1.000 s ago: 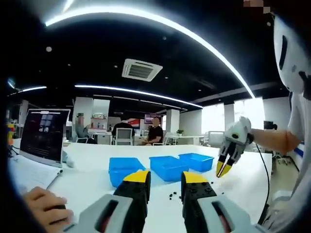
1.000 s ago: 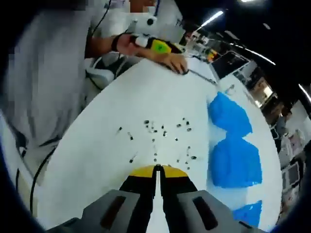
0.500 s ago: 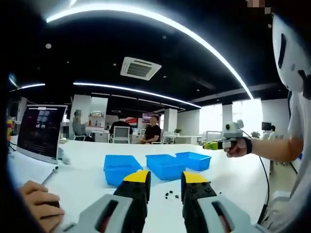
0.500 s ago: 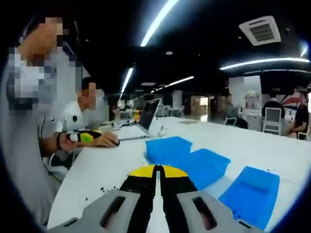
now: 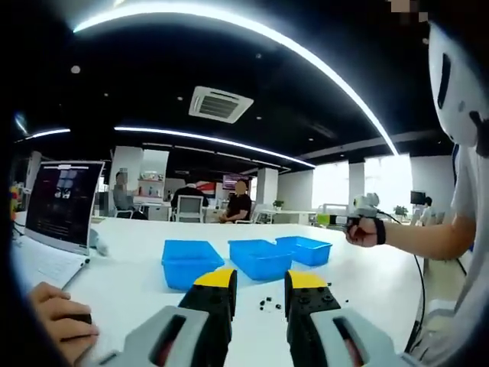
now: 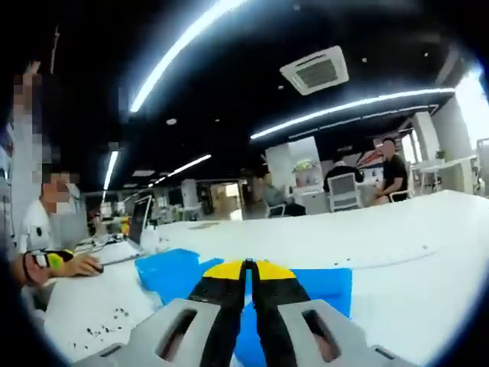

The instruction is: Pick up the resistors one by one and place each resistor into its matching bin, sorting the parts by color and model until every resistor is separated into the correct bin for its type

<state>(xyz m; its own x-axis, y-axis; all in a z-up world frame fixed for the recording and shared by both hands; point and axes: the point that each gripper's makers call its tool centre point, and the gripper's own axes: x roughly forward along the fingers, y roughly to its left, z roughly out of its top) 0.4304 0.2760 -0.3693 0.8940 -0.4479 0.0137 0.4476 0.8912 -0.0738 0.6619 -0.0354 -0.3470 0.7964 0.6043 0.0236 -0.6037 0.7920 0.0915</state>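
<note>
The resistors [image 5: 269, 300] lie as a loose scatter of small dark specks on the white table [image 5: 367, 275], just ahead of the left gripper [image 5: 260, 283] and short of three blue bins [image 5: 260, 258] set in a row behind them; in the right gripper view the same specks show low at the left [image 6: 103, 325], beside the blue bins [image 6: 172, 271]. None of the parts looks picked up yet, and the bins' contents are too far off to read. The left gripper's jaws stand apart with nothing between them, hovering low near the pile. The right gripper [image 6: 248, 265] has its jaws pressed together on nothing visible, and in the left gripper view it is held up in a hand [image 5: 359, 227] well off to the side, aimed across the room rather than at the parts. The risks from here, as I judge them: the specks are tiny and crowded, so a closing pinch could catch two at once or flick neighbours away — and color or model is hard to tell at this range, inviting a wrong bin.
</note>
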